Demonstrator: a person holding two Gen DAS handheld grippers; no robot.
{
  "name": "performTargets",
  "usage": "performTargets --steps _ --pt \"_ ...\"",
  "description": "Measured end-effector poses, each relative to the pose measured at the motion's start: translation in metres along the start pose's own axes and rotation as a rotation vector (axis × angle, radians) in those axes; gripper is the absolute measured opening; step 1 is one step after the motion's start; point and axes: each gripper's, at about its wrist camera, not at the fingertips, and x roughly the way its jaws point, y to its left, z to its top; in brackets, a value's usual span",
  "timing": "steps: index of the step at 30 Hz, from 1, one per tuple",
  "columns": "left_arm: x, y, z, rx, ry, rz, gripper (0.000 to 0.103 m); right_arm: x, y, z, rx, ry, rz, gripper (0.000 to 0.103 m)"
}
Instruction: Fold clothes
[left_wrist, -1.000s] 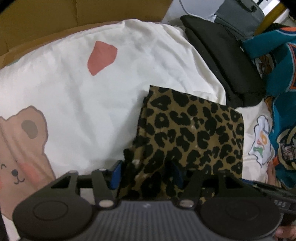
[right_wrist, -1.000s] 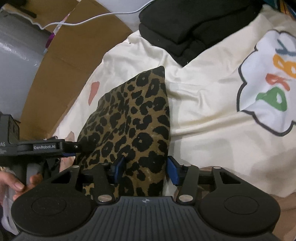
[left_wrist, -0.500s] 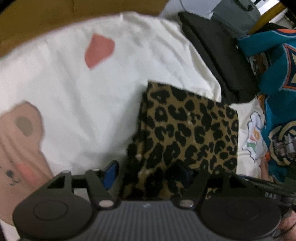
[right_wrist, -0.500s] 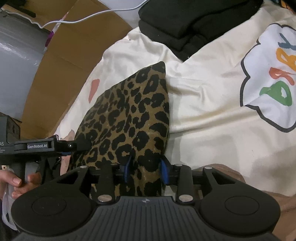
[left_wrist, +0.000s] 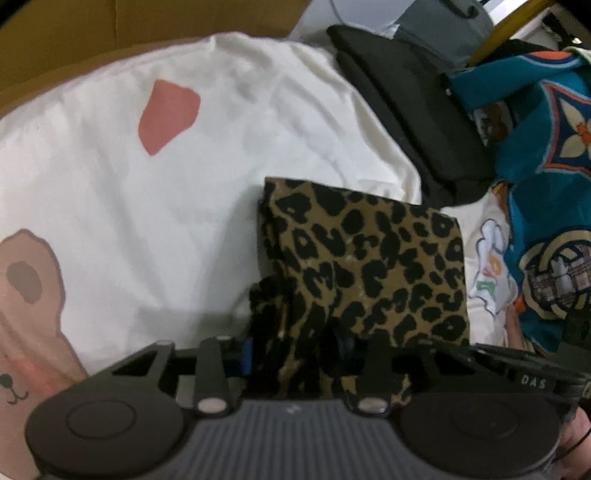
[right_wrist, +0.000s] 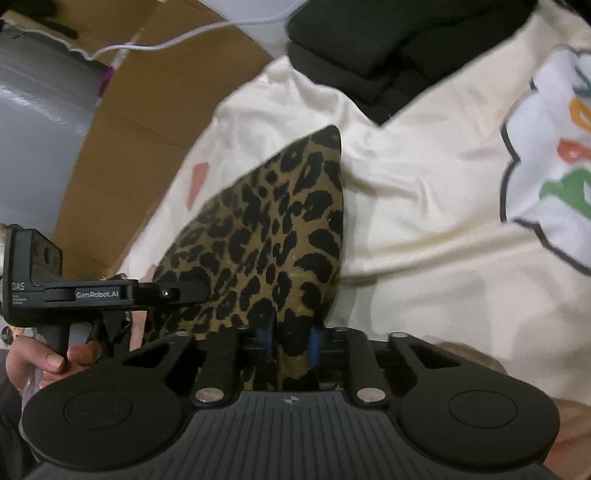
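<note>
A folded leopard-print garment (left_wrist: 369, 258) lies on a cream bedsheet (left_wrist: 110, 221), with its near edge under both grippers. In the left wrist view my left gripper (left_wrist: 295, 349) has the garment's near left corner bunched between its blue pads, and its jaws are closing. The right wrist view shows my right gripper (right_wrist: 290, 338) closing too, its pads pinching a narrow fold at the near right corner of the garment (right_wrist: 280, 221). The left gripper (right_wrist: 192, 291) also appears there from the side, resting on the cloth, held by a hand (right_wrist: 44, 358).
A stack of folded black clothes (left_wrist: 417, 110) lies beyond the garment. A teal printed jersey (left_wrist: 546, 184) is heaped at the right. Brown cardboard (right_wrist: 147, 110) with a white cable (right_wrist: 184, 40) borders the sheet at the far left. The sheet carries bear and cloud prints.
Both grippers' jaws have narrowed onto the garment's near edge. The left jaws first spread wider, then closed in. The right gripper stayed in place while its pads drew together.
</note>
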Motion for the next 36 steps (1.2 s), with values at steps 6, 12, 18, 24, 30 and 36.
performTargets --steps 6,12,18,24,30,36 --pt "0.002 0.004 -0.001 -0.002 0.02 -0.006 0.048 0.002 -0.01 -0.003 0.034 0.009 -0.028 0.027" --pt "0.018 0.008 0.007 -0.013 0.081 -0.026 0.066 0.007 -0.014 0.007 0.074 0.011 -0.039 0.033" --pt "0.022 0.006 0.012 -0.004 0.102 -0.019 0.06 0.013 -0.012 0.01 0.096 0.024 -0.039 0.034" --pt "0.018 -0.002 0.01 0.038 0.072 0.035 0.043 0.014 -0.008 0.011 0.079 0.031 -0.025 0.012" --pt "0.005 -0.015 0.005 0.051 0.021 0.081 0.032 0.006 -0.001 0.013 0.026 0.022 -0.015 0.009" --pt "-0.005 -0.023 -0.006 0.042 -0.028 0.114 0.028 0.004 0.008 0.011 0.005 0.009 -0.041 0.008"
